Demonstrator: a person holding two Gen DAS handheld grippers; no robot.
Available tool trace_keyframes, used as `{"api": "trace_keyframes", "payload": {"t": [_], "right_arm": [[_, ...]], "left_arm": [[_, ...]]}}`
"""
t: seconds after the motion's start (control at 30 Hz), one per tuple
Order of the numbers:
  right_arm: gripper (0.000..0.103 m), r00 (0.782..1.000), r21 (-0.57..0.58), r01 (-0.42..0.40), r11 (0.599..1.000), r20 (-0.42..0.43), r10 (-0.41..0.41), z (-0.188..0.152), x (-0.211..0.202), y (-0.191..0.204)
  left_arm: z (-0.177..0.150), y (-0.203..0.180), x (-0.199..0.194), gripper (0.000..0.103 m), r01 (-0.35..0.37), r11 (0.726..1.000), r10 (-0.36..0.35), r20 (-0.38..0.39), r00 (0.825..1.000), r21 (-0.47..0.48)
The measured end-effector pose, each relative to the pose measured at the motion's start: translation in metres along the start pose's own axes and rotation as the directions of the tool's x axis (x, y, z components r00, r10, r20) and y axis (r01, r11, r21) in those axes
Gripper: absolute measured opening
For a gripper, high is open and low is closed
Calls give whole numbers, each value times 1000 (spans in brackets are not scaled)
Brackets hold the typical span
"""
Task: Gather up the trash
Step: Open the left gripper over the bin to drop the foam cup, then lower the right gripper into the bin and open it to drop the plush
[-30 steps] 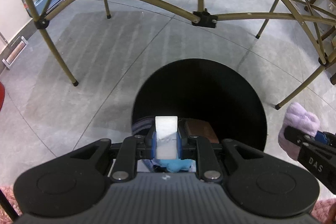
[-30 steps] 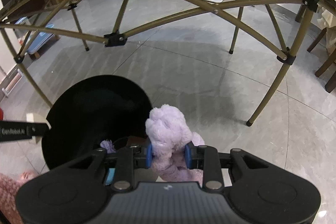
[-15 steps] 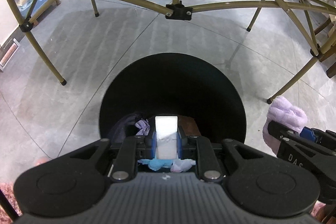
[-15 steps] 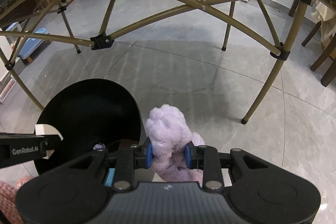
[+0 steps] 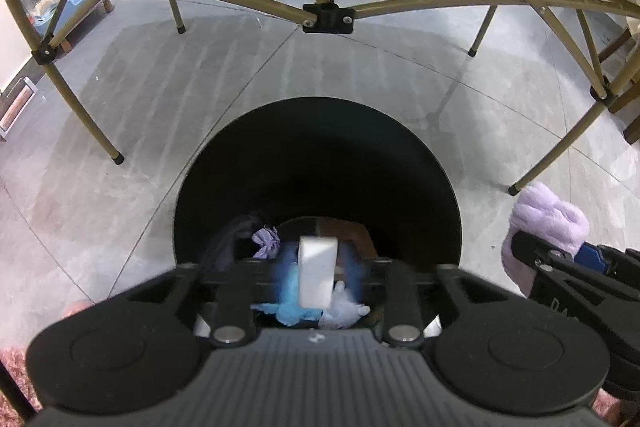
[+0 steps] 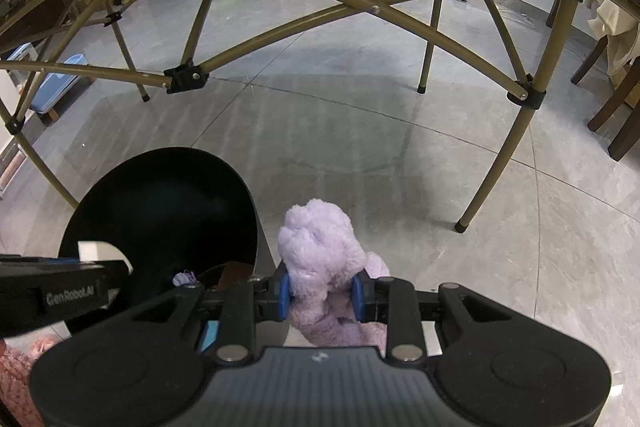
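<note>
A black round bin (image 5: pixel 320 147) stands on the grey tile floor; it also shows in the right wrist view (image 6: pixel 160 195). Blue, white and purple scraps and a brown piece lie in its bottom. My left gripper (image 5: pixel 317 277) hangs over the bin's mouth with its blurred fingers spread apart, and a white block (image 5: pixel 317 273) sits loose between them. My right gripper (image 6: pixel 320 293) is shut on a fluffy purple wad (image 6: pixel 320 251), held just right of the bin; that wad also shows in the left wrist view (image 5: pixel 548 223).
A folding table's olive metal frame (image 5: pixel 326 17) arches over the floor, its legs standing around the bin. Pink fluffy fabric (image 6: pixel 16 371) lies at the lower left. Chair legs (image 6: pixel 616 107) stand at the right, cardboard boxes far behind.
My left gripper has moved over the bin and its fingers have opened, freeing the white block. My right gripper has kept its hold on the purple wad and drifted slightly.
</note>
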State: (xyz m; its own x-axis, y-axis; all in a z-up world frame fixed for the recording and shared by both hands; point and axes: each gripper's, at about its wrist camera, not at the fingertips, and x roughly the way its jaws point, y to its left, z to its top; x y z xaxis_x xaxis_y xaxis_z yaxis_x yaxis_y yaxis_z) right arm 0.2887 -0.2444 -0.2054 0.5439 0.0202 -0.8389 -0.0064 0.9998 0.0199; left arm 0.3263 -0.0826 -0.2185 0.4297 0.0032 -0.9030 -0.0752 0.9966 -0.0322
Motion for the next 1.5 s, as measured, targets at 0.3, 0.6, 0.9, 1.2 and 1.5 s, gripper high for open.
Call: {"api": "trace_keyframes", "payload": {"t": [0.3, 0.6, 0.9, 1.2, 1.5], "right_arm": [[28, 1000, 1, 2, 1000, 3, -2, 0, -2, -1], [28, 1000, 0, 0, 1000, 3, 0, 0, -2, -1], [28, 1000, -3, -2, 1000, 8, 2, 0, -4, -1], [28, 999, -13, -31, 999, 21, 31, 1, -9, 5], [28, 997, -39, -75, 996, 27, 76, 4, -14, 22]], "left_arm": [[3, 2, -8, 103, -22, 999, 23, 45, 999, -23], [3, 9, -7, 103, -40, 999, 41, 44, 998, -31], [5, 19, -16, 103, -43, 999, 44, 75, 996, -19], [3, 43, -23, 103, -70, 997, 72, 87, 994, -22], [0, 79, -24, 103, -113, 992, 116, 79, 990, -52]]}}
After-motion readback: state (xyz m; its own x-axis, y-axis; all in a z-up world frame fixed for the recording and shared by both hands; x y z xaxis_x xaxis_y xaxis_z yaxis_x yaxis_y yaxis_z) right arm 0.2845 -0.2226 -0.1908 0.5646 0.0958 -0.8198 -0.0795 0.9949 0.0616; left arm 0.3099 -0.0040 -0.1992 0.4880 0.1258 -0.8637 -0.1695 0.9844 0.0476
